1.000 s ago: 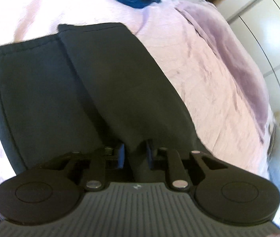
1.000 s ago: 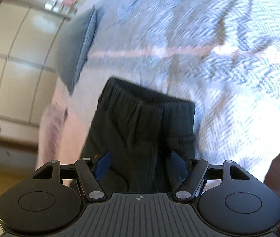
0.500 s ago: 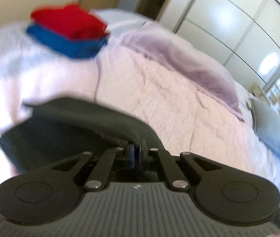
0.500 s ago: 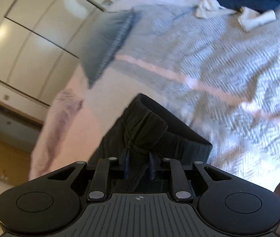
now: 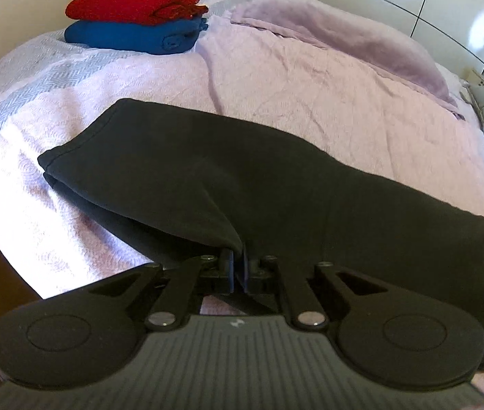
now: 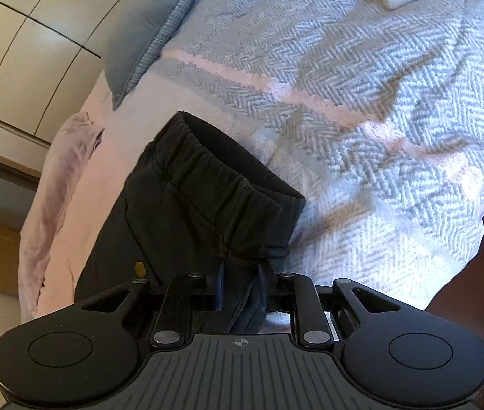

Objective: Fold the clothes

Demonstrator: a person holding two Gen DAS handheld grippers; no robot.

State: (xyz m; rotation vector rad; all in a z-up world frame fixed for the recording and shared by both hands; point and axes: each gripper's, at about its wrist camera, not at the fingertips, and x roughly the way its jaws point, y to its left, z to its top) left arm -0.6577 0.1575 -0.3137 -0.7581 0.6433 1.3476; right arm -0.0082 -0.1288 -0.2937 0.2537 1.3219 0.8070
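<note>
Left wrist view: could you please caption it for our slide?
Left gripper pinches black trousers on a pink bedspread.

Since a second ago, both grippers have closed: the left gripper [image 5: 238, 266] now pinches the black cotton trousers [image 5: 242, 177], one leg doubled over the other. The right gripper [image 6: 240, 288] has clamped their bunched elastic waistband [image 6: 221, 167].
</note>
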